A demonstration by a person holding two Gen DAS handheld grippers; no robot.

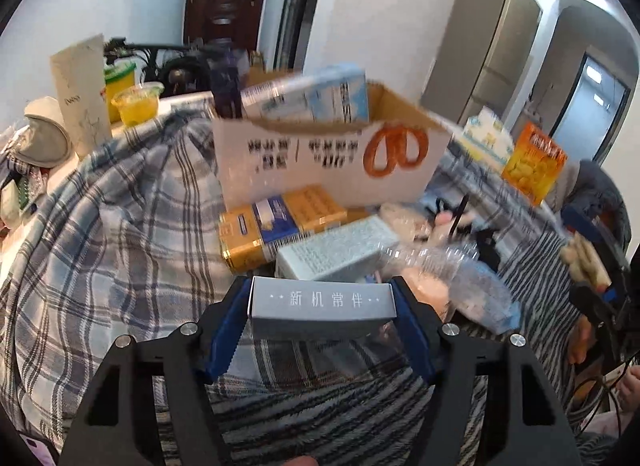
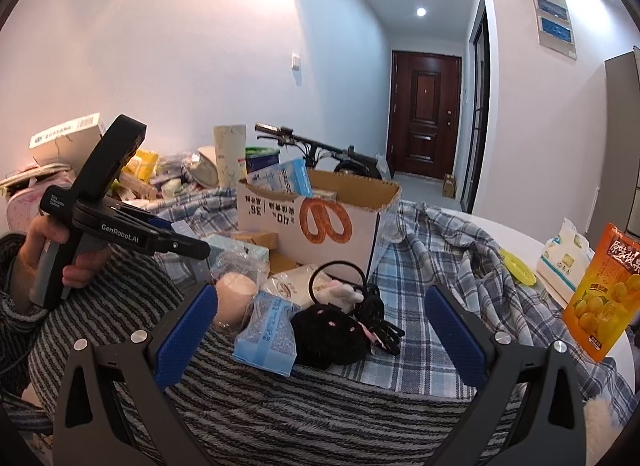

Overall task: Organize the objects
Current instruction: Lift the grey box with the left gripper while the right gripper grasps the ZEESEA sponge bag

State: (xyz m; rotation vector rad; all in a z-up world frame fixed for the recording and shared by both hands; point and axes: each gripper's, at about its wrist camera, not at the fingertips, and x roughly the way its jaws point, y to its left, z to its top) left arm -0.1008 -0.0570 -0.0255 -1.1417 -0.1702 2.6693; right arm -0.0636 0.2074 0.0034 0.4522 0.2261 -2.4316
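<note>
Two blue pads of the left gripper are closed on the short ends of a small grey box with white Chinese lettering, which sits square between them and looks lifted clear of the striped blanket below. Just beyond it lie a pale blue box and a gold and blue box, both on the cloth at the foot of the white cardboard carton, whose open top already holds a light blue package.

Over on the other side, the right gripper stands wide open and grips nothing; between its fingers, on the bedding, lie a blue printed packet and a black plush toy, neither touched. An orange snack bag stands further right on the plaid cloth.

By my reading, the step in hand is the pickup of the grey box, grasp made and lift begun. Next comes the carry up and forward over the carton's near wall, high enough to clear the rim and the blue package leaning inside, then a release into free space within
</note>
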